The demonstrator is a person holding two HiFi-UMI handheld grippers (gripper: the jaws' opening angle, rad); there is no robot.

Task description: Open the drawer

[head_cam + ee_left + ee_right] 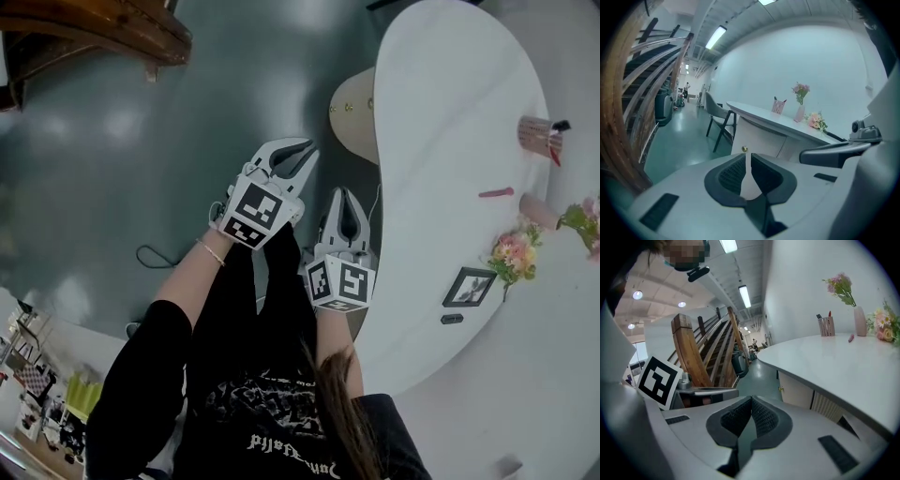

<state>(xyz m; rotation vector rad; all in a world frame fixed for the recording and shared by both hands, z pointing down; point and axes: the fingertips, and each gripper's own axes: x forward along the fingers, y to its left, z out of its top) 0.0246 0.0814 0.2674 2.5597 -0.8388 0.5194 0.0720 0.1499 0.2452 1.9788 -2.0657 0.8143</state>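
A white curved desk (441,112) fills the right of the head view. Under its top, a white drawer front (759,138) carries a small brass knob (745,149); the right gripper view shows the same knob (780,389) on the drawer front (799,392). My left gripper (289,155) is shut and empty, held in the air short of the desk, and the knob appears just above its tips (746,155). My right gripper (344,199) hangs beside it, closer to the desk edge, also shut with nothing between its fingers (751,400).
A chair (717,117) with a beige seat (352,111) stands at the desk's far end. On the desk are a pen holder (539,136), a red pen (497,192), flowers (514,253) and a photo frame (469,286). A wooden staircase (103,28) rises at the left.
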